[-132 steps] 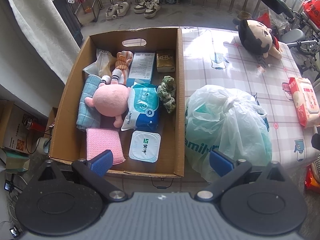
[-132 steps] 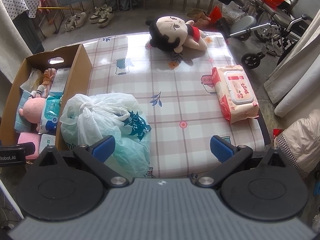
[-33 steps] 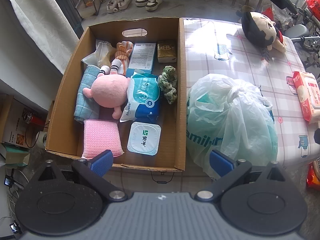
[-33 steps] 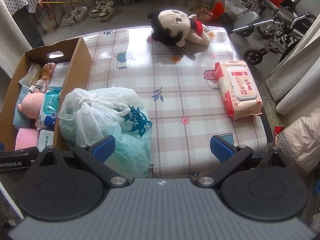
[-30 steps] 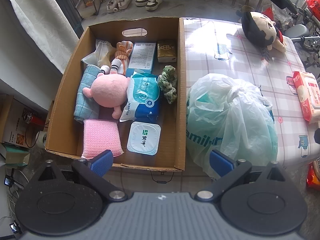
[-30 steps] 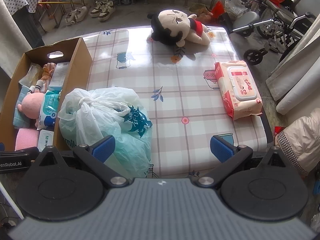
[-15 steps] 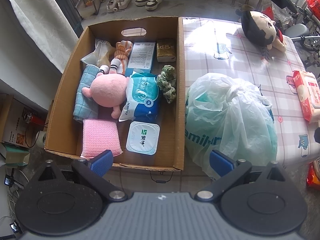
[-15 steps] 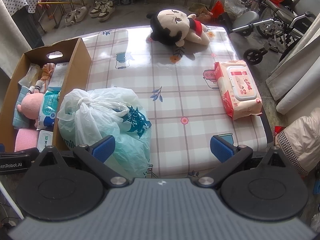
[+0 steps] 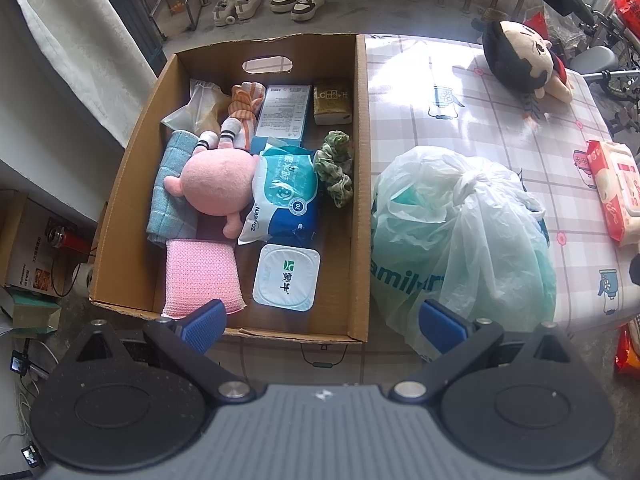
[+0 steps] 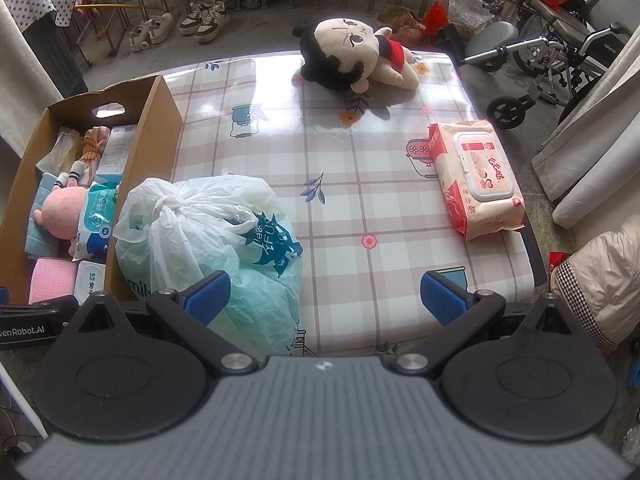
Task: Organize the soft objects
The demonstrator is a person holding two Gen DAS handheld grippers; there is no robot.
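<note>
A cardboard box (image 9: 362,184) stands at the table's left and holds a pink plush (image 9: 218,186), a pink sponge (image 9: 200,272), a blue towel (image 9: 166,192), tissue packs and a green scrunchie (image 9: 336,166). A tied plastic bag (image 9: 460,236) sits on the table right of the box; it also shows in the right wrist view (image 10: 208,236). A black-haired doll (image 10: 352,54) lies at the far edge. A wet-wipes pack (image 10: 476,176) lies at the right. My left gripper (image 9: 322,326) is open and empty above the box's near edge. My right gripper (image 10: 324,296) is open and empty above the table's near edge.
The checked tablecloth (image 10: 360,168) is bare between the bag, doll and wipes. Shoes (image 10: 204,18) and a railing are on the floor beyond the table. A wheelchair (image 10: 552,40) stands at the far right. A padded jacket (image 10: 600,280) is at the right.
Both views shifted only slightly; the left gripper drifted a little towards the right over the box. Nothing was picked up or let go.
</note>
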